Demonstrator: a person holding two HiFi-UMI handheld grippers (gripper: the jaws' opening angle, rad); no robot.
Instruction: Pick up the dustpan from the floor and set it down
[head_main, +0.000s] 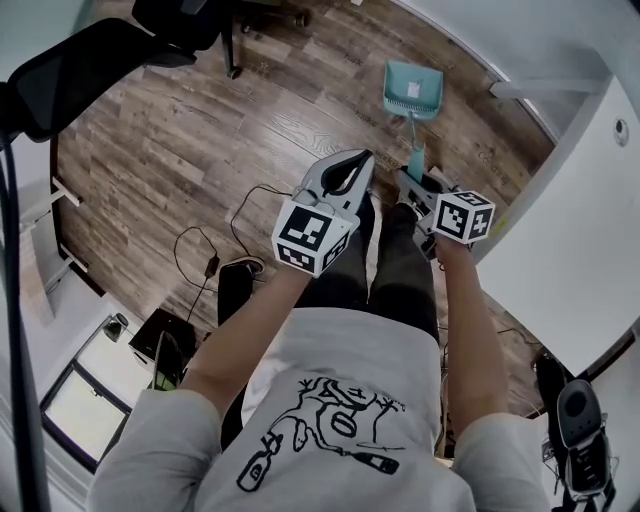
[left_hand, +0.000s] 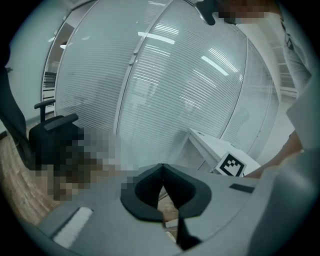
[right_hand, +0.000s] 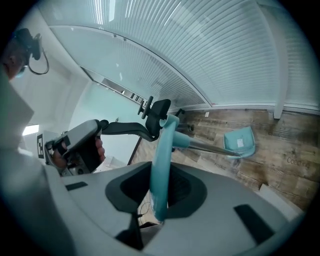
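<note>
**Dustpan handle clamped in the right gripper**

The teal handle (right_hand: 162, 150) of the dustpan (right_hand: 239, 141) is gripped between the jaws of the right gripper (right_hand: 161, 194), with the pads pressed against both of its sides. From the handle's far end a thin metal shaft is run out to the right to the teal pan, which is seen over the wooden floor (right_hand: 280, 145). Left of the handle, the left gripper (right_hand: 75, 150) is held in a hand (right_hand: 100, 148). Just behind the handle a black office chair (right_hand: 150, 120) is seen.

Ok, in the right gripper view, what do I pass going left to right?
Left claw → teal dustpan handle → metal shaft → dustpan scoop. The black chair overlaps the handle, so I leave it out.
</note>
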